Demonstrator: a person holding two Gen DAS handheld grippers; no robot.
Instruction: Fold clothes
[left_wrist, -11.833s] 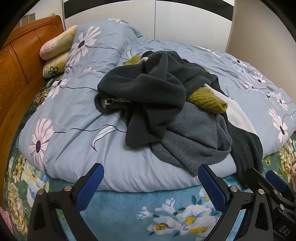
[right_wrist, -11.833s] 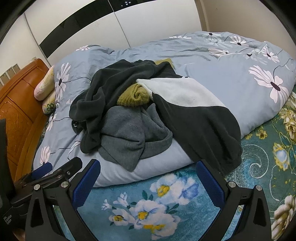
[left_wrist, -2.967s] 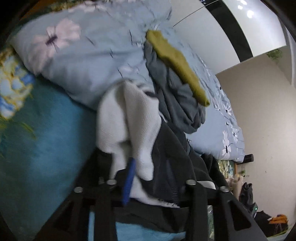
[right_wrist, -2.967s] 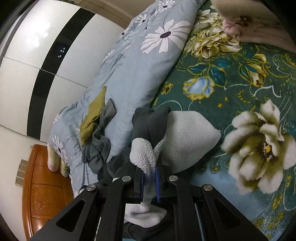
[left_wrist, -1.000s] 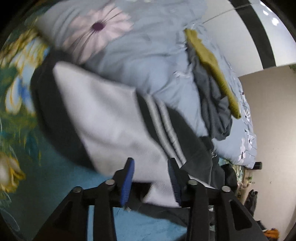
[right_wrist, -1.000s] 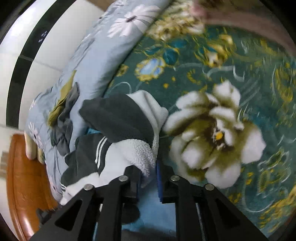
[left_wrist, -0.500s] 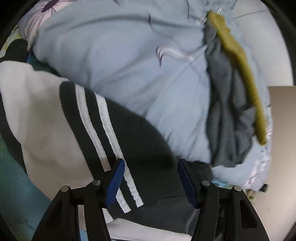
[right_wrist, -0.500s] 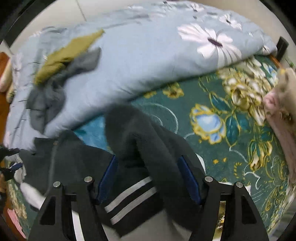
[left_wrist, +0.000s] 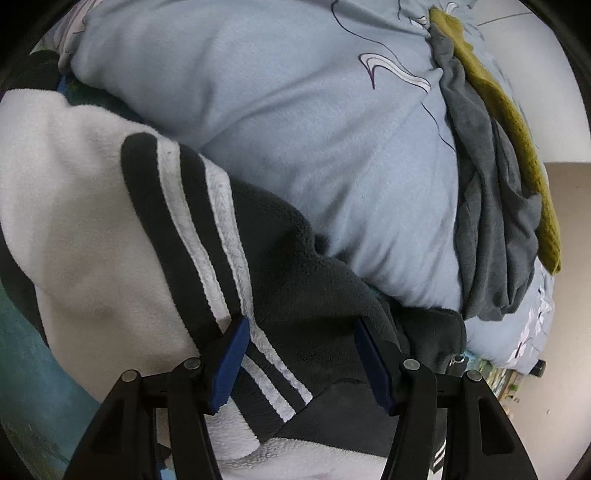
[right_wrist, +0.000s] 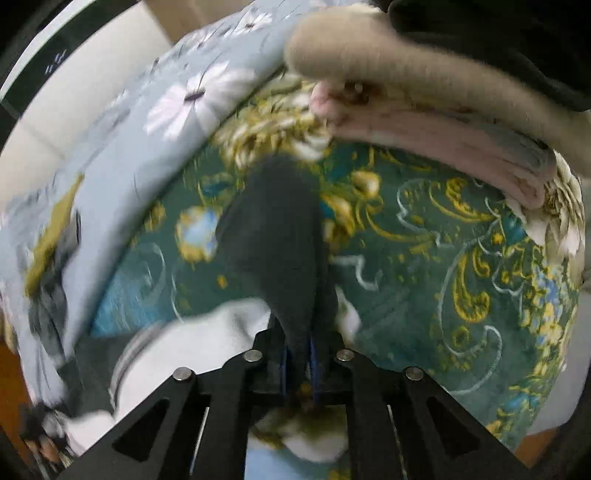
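Black-and-white fleece jacket spread on floral bedsheet, beside blue duvet. Left gripper agape over striped cuff. Right gripper clamped on dark sleeve (blurred). Pull sleeve taut, lay flat, avoid bunching.

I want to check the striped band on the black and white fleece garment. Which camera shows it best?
The left wrist view: the garment's white stripes are sharp and close, running between the open left gripper. The right wrist view is motion-blurred; stripes show only faintly at lower left, while the right gripper pinches a dark part.
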